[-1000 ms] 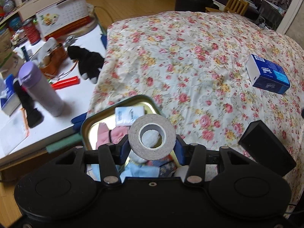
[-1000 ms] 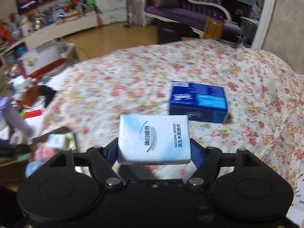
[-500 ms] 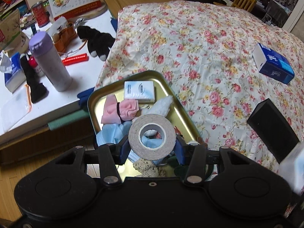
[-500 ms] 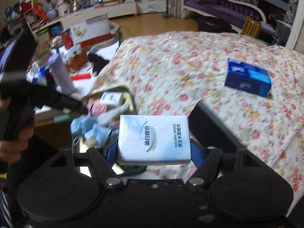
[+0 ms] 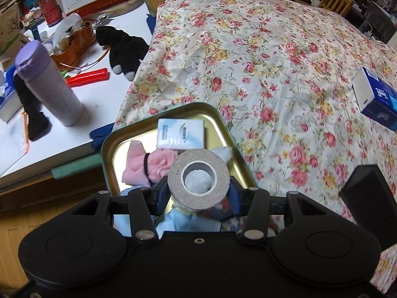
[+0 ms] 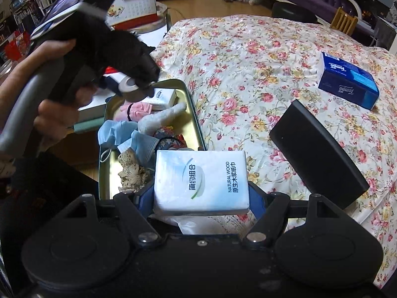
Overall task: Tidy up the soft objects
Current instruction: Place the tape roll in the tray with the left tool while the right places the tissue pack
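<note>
Left gripper (image 5: 198, 195) clamped on a roll of tape (image 5: 198, 179), grey, stiff, ring-shaped with a white core, held over the far half of the gold tin (image 5: 224, 126). Right gripper (image 6: 201, 200) clamped on a tissue pack (image 6: 201, 180), soft plastic-wrapped block, squashy corners, held over the tin's near end.

Tin sits at the bed edge on the floral cover (image 5: 260, 57), shiny metal, rounded corners, raised rim. Inside: a 2nd tissue pack (image 5: 181, 134), pink cloth (image 5: 148, 166), blue face masks (image 6: 124, 136), white fluffy piece (image 6: 161, 119), lacy beige scrap (image 6: 130, 168).

Judgement: drop-in step. Lower each item until it's below the rim, then open; pick bare spots, since the pile is loose and the round roll may roll off. Release 1 at a time so the 2 grippers don't collide.

Further out: black box (image 6: 320, 154), blue tissue box (image 6: 347, 79), both hard-edged, on the cover.
</note>
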`<state>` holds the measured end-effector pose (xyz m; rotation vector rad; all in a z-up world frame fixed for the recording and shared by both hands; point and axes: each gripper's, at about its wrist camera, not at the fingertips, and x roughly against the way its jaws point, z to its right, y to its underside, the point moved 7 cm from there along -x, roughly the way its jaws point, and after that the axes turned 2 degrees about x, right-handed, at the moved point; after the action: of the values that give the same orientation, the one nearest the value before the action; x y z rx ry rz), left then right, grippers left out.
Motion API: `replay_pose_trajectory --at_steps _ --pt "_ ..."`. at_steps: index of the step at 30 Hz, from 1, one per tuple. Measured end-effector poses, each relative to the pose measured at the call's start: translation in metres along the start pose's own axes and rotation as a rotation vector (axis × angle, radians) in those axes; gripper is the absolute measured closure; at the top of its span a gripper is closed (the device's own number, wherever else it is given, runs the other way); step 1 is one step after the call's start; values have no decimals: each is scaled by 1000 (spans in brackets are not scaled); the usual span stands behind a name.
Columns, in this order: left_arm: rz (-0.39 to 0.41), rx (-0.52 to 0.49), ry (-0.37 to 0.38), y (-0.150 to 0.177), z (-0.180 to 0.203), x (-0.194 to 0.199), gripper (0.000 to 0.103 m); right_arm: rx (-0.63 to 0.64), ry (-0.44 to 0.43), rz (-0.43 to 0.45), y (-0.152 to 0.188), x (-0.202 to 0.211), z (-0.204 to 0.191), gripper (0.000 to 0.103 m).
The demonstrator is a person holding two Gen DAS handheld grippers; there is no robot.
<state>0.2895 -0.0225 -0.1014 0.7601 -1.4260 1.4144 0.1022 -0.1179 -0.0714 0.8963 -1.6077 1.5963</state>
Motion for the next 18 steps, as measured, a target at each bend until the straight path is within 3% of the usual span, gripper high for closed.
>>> replay_pose_trajectory --at_steps 4,8,18 --pt "8 14 -15 -7 0 -11 54 2 -3 -19 -3 -9 -1 30" --pt "39 21 -20 -10 -4 -18 31 4 -6 -41 -6 -20 -4 30" --pt "156 71 -104 -16 -49 -25 25 11 -9 -102 -13 -52 -11 30"
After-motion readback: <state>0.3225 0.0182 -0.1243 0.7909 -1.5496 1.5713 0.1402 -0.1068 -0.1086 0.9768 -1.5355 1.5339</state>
